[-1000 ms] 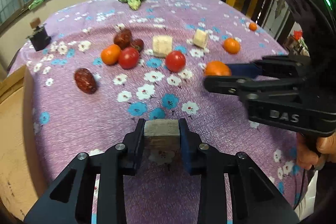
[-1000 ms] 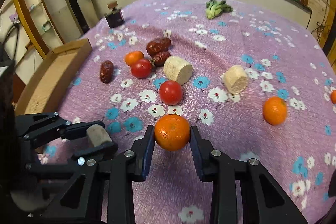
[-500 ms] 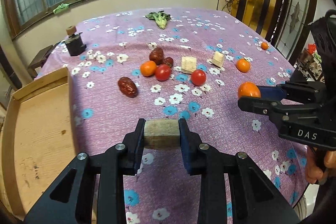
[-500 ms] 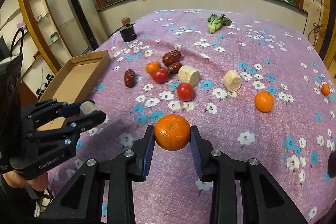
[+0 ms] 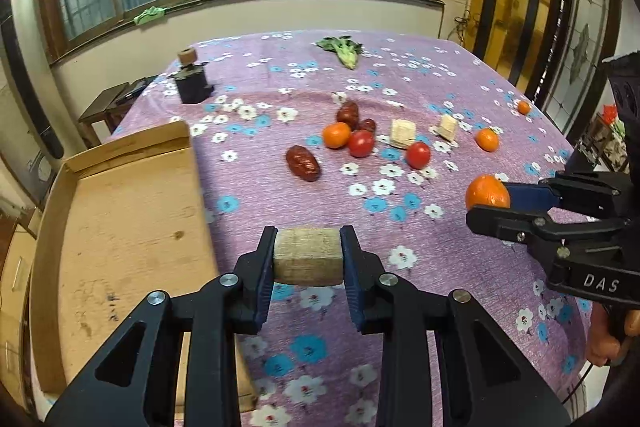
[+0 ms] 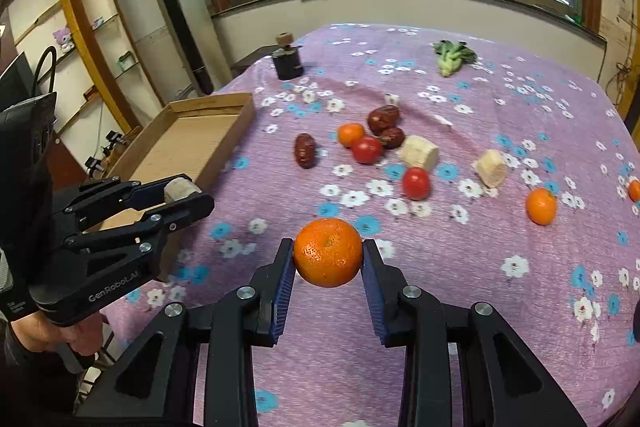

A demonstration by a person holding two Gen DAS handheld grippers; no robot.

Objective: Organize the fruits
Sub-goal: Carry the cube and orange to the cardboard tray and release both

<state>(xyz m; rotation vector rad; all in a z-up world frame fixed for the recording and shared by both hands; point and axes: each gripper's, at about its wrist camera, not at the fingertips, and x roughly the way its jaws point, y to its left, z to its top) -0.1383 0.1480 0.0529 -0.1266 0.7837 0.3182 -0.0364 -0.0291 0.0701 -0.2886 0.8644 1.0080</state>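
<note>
My left gripper [image 5: 308, 255] is shut on a beige yam-like chunk [image 5: 309, 255], held above the purple flowered tablecloth [image 5: 440, 79] beside the cardboard tray [image 5: 120, 227]. My right gripper [image 6: 328, 259] is shut on an orange tangerine [image 6: 328, 251], lifted over the cloth. Each gripper shows in the other view: the right gripper [image 5: 490, 203] with its tangerine [image 5: 486, 191], the left gripper [image 6: 182, 193] with its chunk [image 6: 180, 188]. On the cloth lie red dates [image 6: 305, 150], tomatoes [image 6: 416, 182], tangerines [image 6: 541, 206] and two beige chunks [image 6: 419, 153].
The shallow cardboard tray [image 6: 192, 143] sits at the table's left edge. A dark jar with a cork [image 6: 287, 61] and a leafy green vegetable [image 6: 452, 57] stand at the far side. A small tangerine [image 5: 523, 107] lies near the right edge. Hands hold both handles.
Both grippers have risen and drawn back from the fruit pile with their loads. The cardboard tray has come into full view at the left.
</note>
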